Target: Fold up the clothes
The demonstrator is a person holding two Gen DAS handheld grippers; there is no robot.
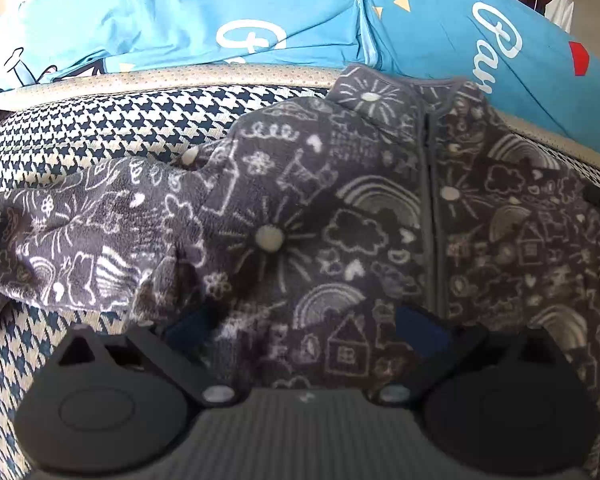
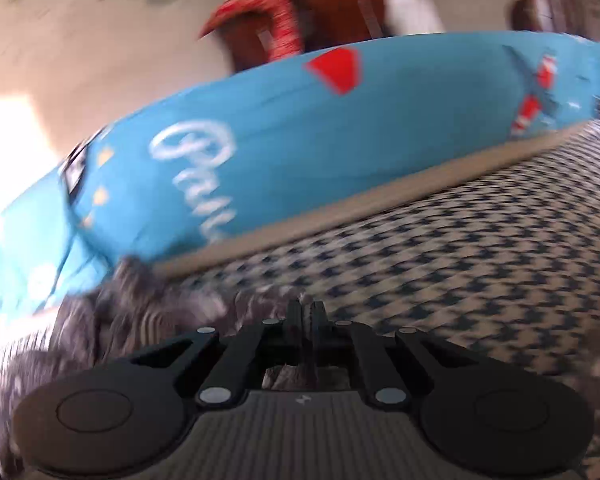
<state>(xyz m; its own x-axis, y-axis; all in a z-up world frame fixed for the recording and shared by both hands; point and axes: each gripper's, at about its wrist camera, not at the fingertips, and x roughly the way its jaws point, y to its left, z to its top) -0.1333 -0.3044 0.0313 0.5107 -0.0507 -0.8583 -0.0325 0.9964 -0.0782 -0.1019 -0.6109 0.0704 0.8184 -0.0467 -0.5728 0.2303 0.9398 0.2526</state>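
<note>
In the left wrist view we see a grey fleece jacket [image 1: 340,208] with white doodle print (suns, rainbows, houses, clouds) spread across the centre and right of the frame on a houndstooth bed cover [image 1: 100,132]. Its zipper [image 1: 430,200] runs top to bottom, right of centre, and its collar points to the upper middle. One sleeve [image 1: 68,248] extends to the left edge. Our left gripper [image 1: 304,328] sits at the bottom centre with its fingers [image 1: 192,326] spread wide, both tips resting on or just over the jacket's lower part; they grasp nothing that we can make out. Blue pillows [image 1: 260,12] with white lettering fill the top of the frame, behind a beige band [image 1: 160,78] at the cover's far edge.

The right wrist view is motion-blurred. Our right gripper [image 2: 306,312] appears at the lower centre with its fingers [image 2: 296,316] pressed together; a strip of grey fabric seems pinched between them, and more of the jacket lies bunched at the lower left. The houndstooth cover fills the right of the frame, and a blue pillow crosses the middle. A red and brown object [image 2: 300,20] at the top centre is too blurred to identify.
</note>
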